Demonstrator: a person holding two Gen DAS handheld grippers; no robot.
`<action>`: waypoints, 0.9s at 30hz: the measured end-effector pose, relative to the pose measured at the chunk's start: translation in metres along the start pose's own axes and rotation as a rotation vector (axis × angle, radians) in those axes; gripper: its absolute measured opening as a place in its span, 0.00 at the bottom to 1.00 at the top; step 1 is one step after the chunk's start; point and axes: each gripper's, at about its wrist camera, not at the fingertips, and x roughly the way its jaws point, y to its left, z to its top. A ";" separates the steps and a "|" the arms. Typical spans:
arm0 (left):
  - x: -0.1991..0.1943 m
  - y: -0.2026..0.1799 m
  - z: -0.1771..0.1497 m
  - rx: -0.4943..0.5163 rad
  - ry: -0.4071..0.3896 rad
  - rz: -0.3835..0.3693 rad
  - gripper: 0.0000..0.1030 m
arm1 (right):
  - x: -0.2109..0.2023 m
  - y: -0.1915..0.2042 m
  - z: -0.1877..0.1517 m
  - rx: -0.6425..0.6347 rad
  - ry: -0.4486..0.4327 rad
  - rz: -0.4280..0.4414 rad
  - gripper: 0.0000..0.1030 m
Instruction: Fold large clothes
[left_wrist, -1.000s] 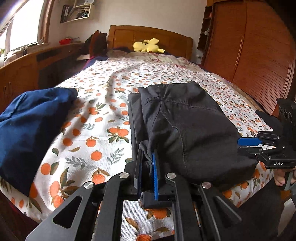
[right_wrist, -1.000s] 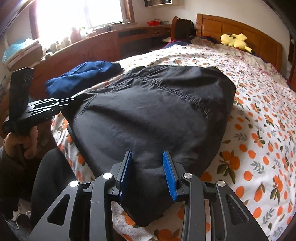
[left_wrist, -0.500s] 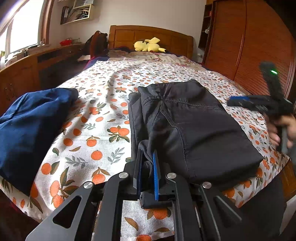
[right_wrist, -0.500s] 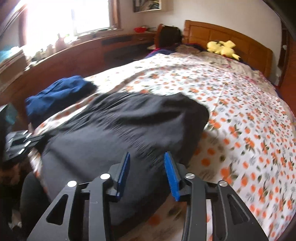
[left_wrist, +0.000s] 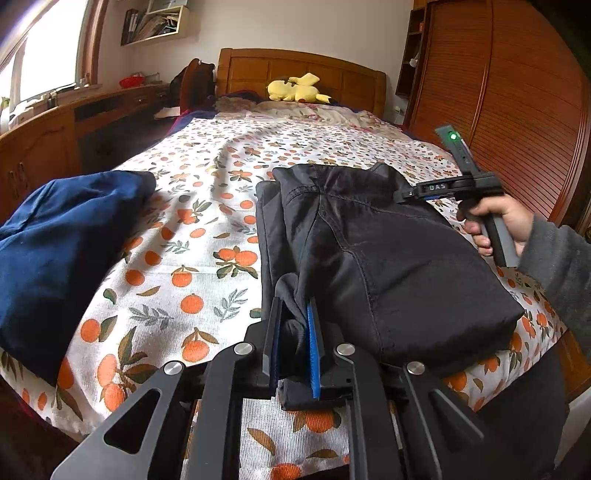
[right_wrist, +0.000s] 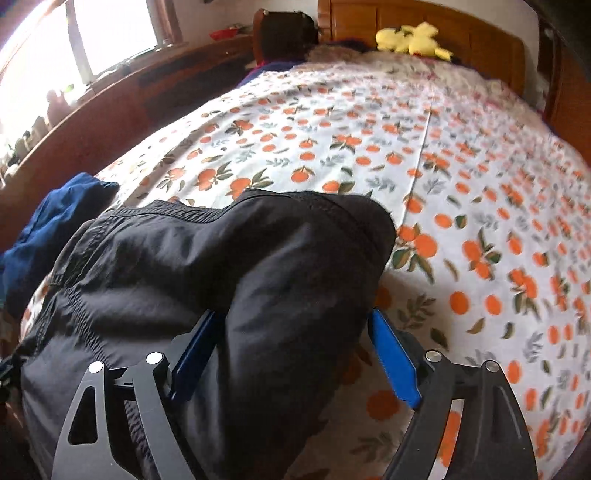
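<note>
Two tools on black garment (left_wrist: 373, 258): left tool (left_wrist: 295, 332) pinching its edge, right tool (right_wrist: 295, 354) wide astride; blue clothing (left_wrist: 62, 240) nearby.

Two garments – black (left_wrist: 369, 251), blue (left_wrist: 62, 236); one plush (left_wrist: 295, 88).

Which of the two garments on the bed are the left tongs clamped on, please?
The black garment: the left tongs pinch its near corner. The blue garment lies apart at the bed's left edge, untouched.

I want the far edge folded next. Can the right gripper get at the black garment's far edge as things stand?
Probably yes: the right gripper is open with the black garment bulging between its fingers, and nothing lies on the fabric ahead.
</note>
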 end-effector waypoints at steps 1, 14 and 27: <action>0.000 0.000 0.000 0.001 0.000 0.001 0.14 | 0.004 0.000 0.001 0.005 0.007 0.010 0.76; -0.031 0.009 -0.017 -0.031 0.023 0.040 0.36 | 0.020 0.000 0.005 0.002 0.046 0.034 0.78; -0.004 0.003 -0.035 -0.056 0.088 -0.002 0.43 | 0.020 -0.002 0.004 0.004 0.046 0.032 0.76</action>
